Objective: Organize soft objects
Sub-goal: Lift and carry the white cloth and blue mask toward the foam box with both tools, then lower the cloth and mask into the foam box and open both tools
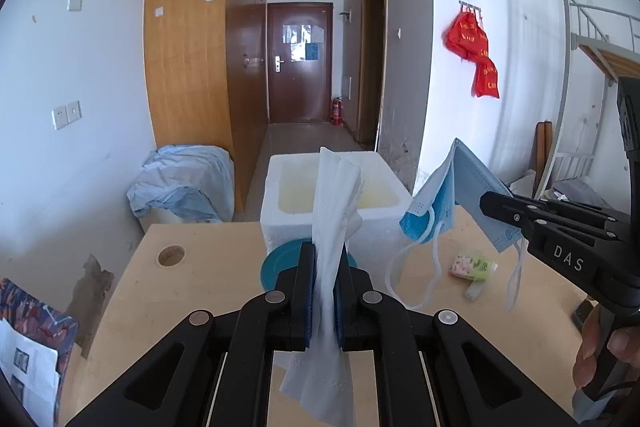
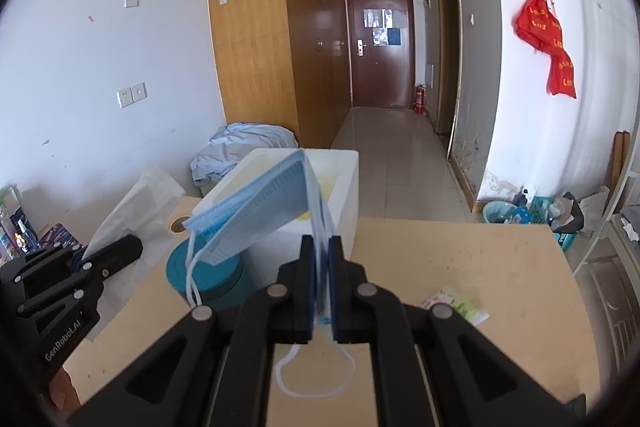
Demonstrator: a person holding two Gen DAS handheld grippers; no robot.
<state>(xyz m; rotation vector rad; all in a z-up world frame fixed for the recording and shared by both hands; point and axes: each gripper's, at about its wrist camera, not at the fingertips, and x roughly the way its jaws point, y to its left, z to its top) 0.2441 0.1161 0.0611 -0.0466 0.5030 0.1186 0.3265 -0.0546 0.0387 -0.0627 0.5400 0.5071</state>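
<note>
Tissue (image 1: 334,227) clamped above table edge (image 1: 192,225), mask (image 2: 264,205) lifted

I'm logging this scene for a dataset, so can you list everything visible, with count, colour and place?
White paper tissue: one, white, clamped in the left gripper, hanging above the table.
Blue pleated face mask: one, blue with white ear loops, clamped in the right gripper.
White foam box: one, white, open, at the table's far edge.
Teal round container: one, teal, on the table before the box.
Small pink-green packet: one, on the table, right side.
Light wooden table: one, beige, with a round hole.
Red fire extinguisher: one, red, by the far door.
Red bags: several, red, hanging on the right wall.
Left gripper: one, black, jaws shut.
Right gripper: one, black, jaws shut.
</note>
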